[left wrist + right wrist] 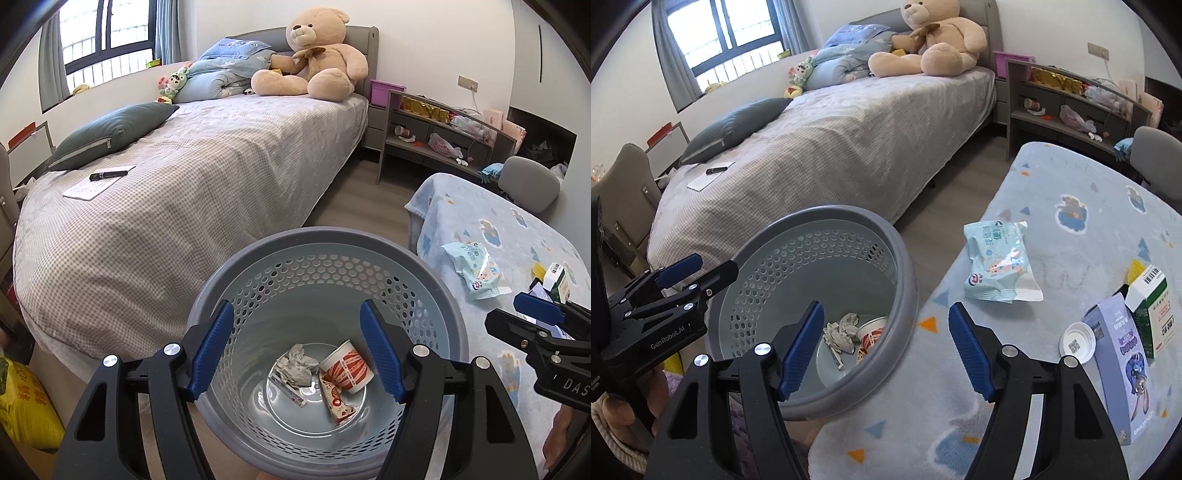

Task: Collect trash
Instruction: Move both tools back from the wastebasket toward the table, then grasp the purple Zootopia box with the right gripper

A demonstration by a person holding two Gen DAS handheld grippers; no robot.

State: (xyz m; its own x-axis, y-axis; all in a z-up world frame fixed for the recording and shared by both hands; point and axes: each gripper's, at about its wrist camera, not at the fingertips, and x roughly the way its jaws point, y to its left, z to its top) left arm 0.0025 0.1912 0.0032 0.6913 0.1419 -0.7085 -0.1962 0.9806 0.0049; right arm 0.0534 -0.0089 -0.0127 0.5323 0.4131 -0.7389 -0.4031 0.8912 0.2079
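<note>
- Two tools show, both with jaws parted and nothing between them: the left tool [297, 350] hangs over the mouth of the grey perforated wastebasket [328, 243], and the right tool [886, 349] hangs over the edge of the blanket-covered surface [1052, 177] just beside the wastebasket.
- In the wastebasket's bottom lie a crumpled tissue [297, 363], a red-and-white paper cup [347, 367] on its side, a snack wrapper [336, 400] and a small flat packet [290, 393].
- On the surface, right of the wastebasket, lie a pale blue wet-wipe pack [997, 262], a white bottle cap [1076, 341], a purple carton [1119, 369] and a green-and-white box [1150, 310].
- Behind the wastebasket stands a bed [207, 166] with a teddy bear [317, 55].
</note>
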